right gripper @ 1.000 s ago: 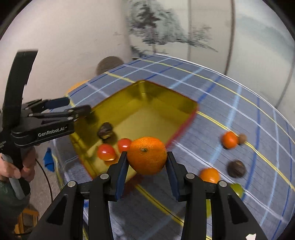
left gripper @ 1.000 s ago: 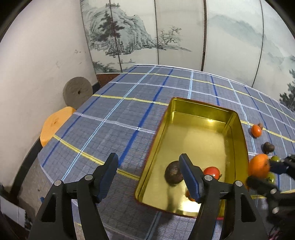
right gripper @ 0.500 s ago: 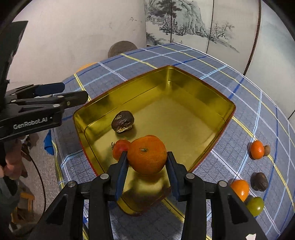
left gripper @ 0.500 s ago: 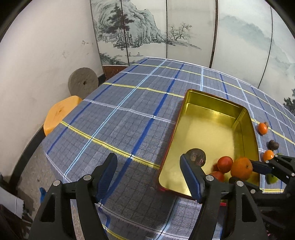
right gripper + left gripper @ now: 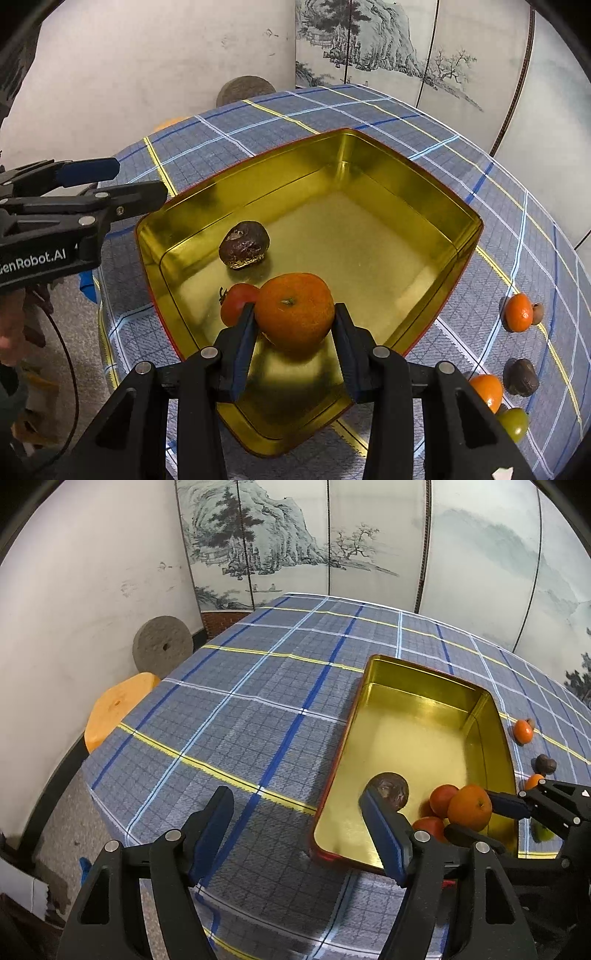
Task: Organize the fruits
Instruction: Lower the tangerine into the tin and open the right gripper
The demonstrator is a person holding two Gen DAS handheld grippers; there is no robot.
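Observation:
A gold tin tray point(image 5: 369, 155) point(image 5: 495, 723) sits on the plaid tablecloth. In it lie a dark brown fruit point(image 5: 243, 245) point(image 5: 391, 788) and red tomatoes point(image 5: 236, 301) point(image 5: 441, 797). My right gripper point(image 5: 295, 325) is shut on an orange mandarin point(image 5: 295, 314) point(image 5: 470, 806) and holds it low over the tray's near end, beside the tomatoes. My left gripper point(image 5: 297, 821) is open and empty, over the tablecloth at the tray's left near corner; it also shows in the right wrist view point(image 5: 110, 184).
Outside the tray on the right lie two mandarins point(image 5: 519, 312) point(image 5: 487, 391), a small nut point(image 5: 537, 314), a dark brown fruit point(image 5: 521, 376) and a green fruit point(image 5: 513, 422). An orange stool point(image 5: 118, 709), a millstone point(image 5: 162, 648) and a painted folding screen point(image 5: 332, 546) stand beyond the table edge.
My right gripper carried the mandarin from the tray's outer edge in over the tray and lowered it beside the tomatoes. My left gripper drew back to the left, still open.

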